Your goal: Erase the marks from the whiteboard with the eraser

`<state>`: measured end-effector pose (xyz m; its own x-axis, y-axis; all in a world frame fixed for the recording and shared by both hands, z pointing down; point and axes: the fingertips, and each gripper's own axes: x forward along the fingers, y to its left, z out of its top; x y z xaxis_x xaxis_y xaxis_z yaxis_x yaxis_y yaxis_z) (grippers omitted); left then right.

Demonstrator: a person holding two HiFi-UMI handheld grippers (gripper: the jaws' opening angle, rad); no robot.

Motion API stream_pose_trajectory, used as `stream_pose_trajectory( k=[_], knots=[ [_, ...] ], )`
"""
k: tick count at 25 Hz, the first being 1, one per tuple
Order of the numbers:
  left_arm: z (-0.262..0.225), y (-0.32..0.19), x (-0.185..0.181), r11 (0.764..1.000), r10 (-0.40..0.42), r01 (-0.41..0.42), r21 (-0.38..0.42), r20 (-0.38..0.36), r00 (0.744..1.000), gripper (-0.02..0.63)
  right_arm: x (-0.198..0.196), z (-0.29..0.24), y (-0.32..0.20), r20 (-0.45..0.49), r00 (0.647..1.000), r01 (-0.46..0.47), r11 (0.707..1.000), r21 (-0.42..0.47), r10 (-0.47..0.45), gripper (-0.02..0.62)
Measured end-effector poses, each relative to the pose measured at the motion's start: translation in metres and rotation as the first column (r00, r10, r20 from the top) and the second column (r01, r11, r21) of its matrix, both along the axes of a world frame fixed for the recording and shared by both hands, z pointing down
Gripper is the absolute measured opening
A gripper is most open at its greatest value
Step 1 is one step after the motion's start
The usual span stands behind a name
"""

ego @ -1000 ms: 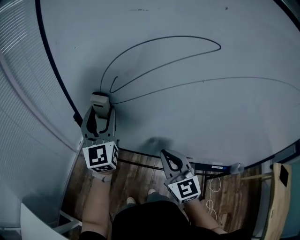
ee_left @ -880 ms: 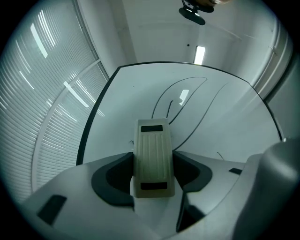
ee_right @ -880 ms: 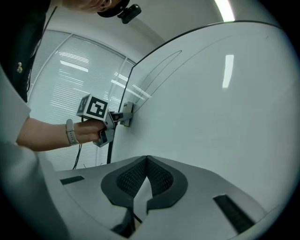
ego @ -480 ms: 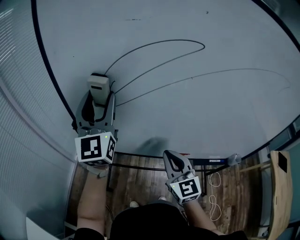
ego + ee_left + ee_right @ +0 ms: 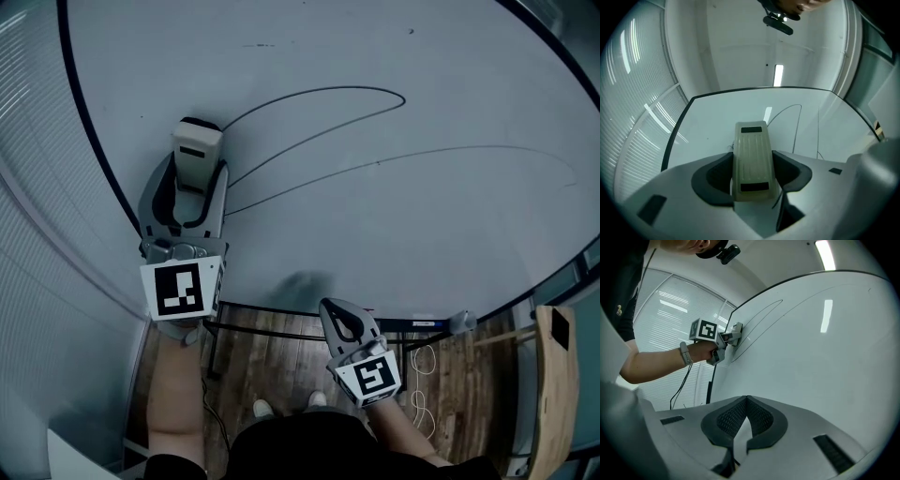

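Note:
The whiteboard (image 5: 394, 225) fills most of the head view and carries thin black looping marks (image 5: 319, 94). My left gripper (image 5: 194, 173) is shut on a cream eraser (image 5: 197, 148) that presses against the board at the left ends of the lines. Seen from the left gripper view, the eraser (image 5: 752, 159) sits lengthwise between the jaws, with the marks (image 5: 797, 126) just to its right. My right gripper (image 5: 339, 314) hangs below the board's lower edge, shut with nothing in it. The right gripper view shows the tips (image 5: 746, 399) touching, and the left gripper (image 5: 733, 333) far off on the board (image 5: 825, 357).
The board's dark frame (image 5: 89, 141) curves down the left side next to white window blinds (image 5: 37, 234). A tray rail (image 5: 412, 325) runs under the board. Wooden floor (image 5: 272, 366), a loose cable (image 5: 427, 370) and a wooden panel (image 5: 558, 394) lie below.
My left gripper has slid the eraser upward along the board's left side; the short hook-shaped stroke near the lines' left ends is gone. The right gripper has barely moved.

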<state>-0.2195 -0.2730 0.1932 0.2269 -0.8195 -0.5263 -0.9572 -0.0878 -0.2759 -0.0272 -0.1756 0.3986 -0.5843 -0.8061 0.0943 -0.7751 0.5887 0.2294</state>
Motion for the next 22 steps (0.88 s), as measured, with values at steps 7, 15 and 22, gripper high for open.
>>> stream_pose_trajectory(
  k=[7, 15, 22],
  knots=[
    [0.091, -0.008, -0.013, 0.993, -0.033, 0.021, -0.113, -0.103, 0.994, 0.264, 0.003, 0.030, -0.001, -0.025, 0.999, 0.027, 0.996, -0.086, -0.029, 0.026],
    [0.165, -0.011, -0.013, 0.976, -0.028, -0.028, -0.215, -0.253, 0.967, 0.264, 0.000, 0.057, 0.006, -0.056, 0.995, 0.076, 0.987, -0.138, -0.085, 0.026],
    [0.163, -0.011, -0.011, 0.966, -0.050, -0.009, -0.259, -0.222, 0.974, 0.261, 0.013, 0.057, 0.012, -0.054, 0.996, 0.064, 0.988, -0.140, -0.072, 0.026]
  ],
)
